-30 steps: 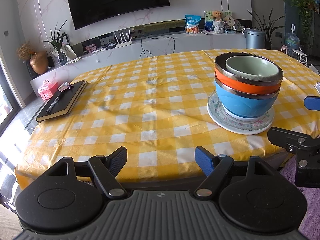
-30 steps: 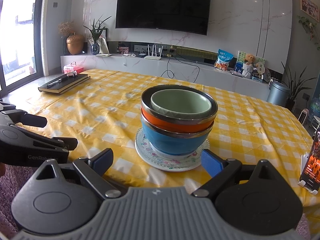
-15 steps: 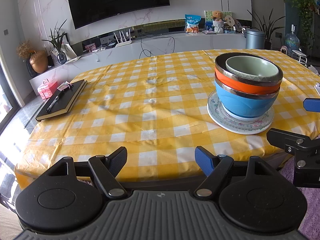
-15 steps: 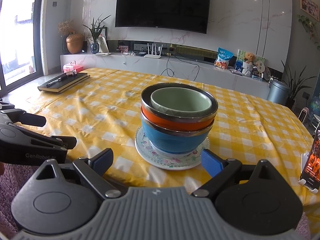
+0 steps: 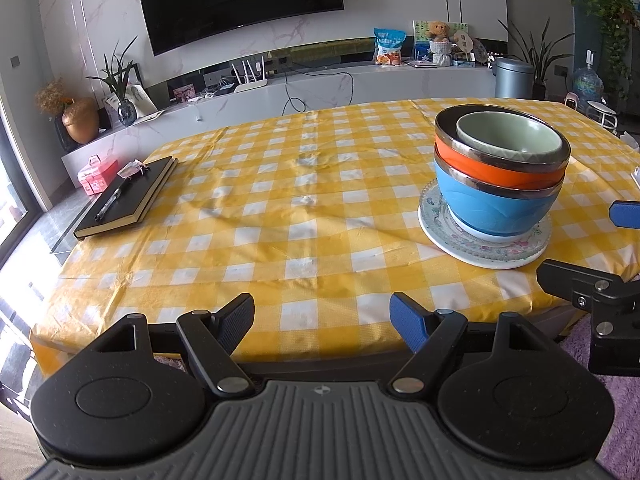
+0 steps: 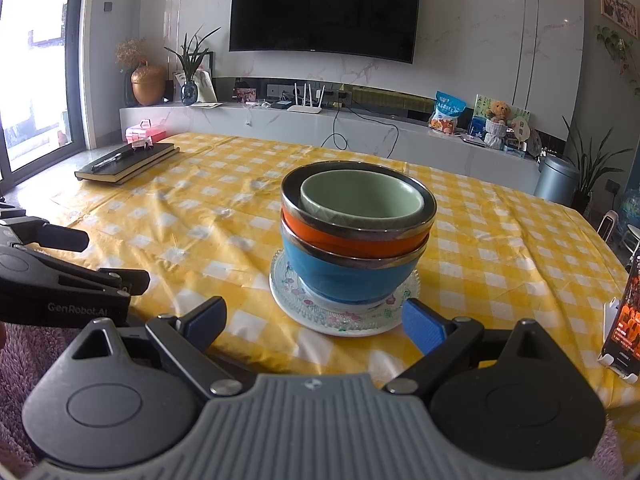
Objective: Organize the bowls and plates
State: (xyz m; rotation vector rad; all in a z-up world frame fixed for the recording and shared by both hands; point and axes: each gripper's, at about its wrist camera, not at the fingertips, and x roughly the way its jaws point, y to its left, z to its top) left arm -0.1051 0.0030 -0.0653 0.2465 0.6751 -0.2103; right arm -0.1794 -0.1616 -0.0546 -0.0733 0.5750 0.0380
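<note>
Bowls stacked three high near the front edge of a bench (image 6: 500, 240) covered in yellow-and-white check cloth. Lowest: blue bowl (image 6: 344, 280) (image 5: 496, 208), seated on a floral plate (image 6: 344, 320) (image 5: 484, 248). Nested in it: orange bowl (image 6: 340, 240) (image 5: 492, 170) with a metal rim. Nested in that: pale green bowl (image 6: 362, 200) (image 5: 510, 140), upright, sitting off-centre inside the orange one.

Right gripper (image 6: 314, 322) held low at the bench's front edge, directly before the stack; fingers (image 6: 424, 326) spread wide, wider than the plate, gripping nothing, not touching plate or bowls. Seen in the left wrist view as a black frame with a blue pad at the far right (image 5: 592, 256).

Left gripper (image 5: 322, 322) also held at the front edge, well to the left of the stack; fingers (image 5: 408, 320) spread wide apart, gripping nothing, over bare cloth. Seen in the right wrist view as a black body at the far left (image 6: 76, 276).

Black notebook (image 5: 128, 196) (image 6: 128, 162) with a pen (image 5: 112, 200) on top, lying at the bench's far left corner, well apart from the stack. Phone on a stand (image 6: 624, 320) propped at the bench's right edge. Behind the bench: long white media shelf (image 6: 360, 128), dark television (image 6: 324, 8) on a marble wall, pink case (image 5: 96, 174), potted plants, grey bin (image 5: 514, 78).
</note>
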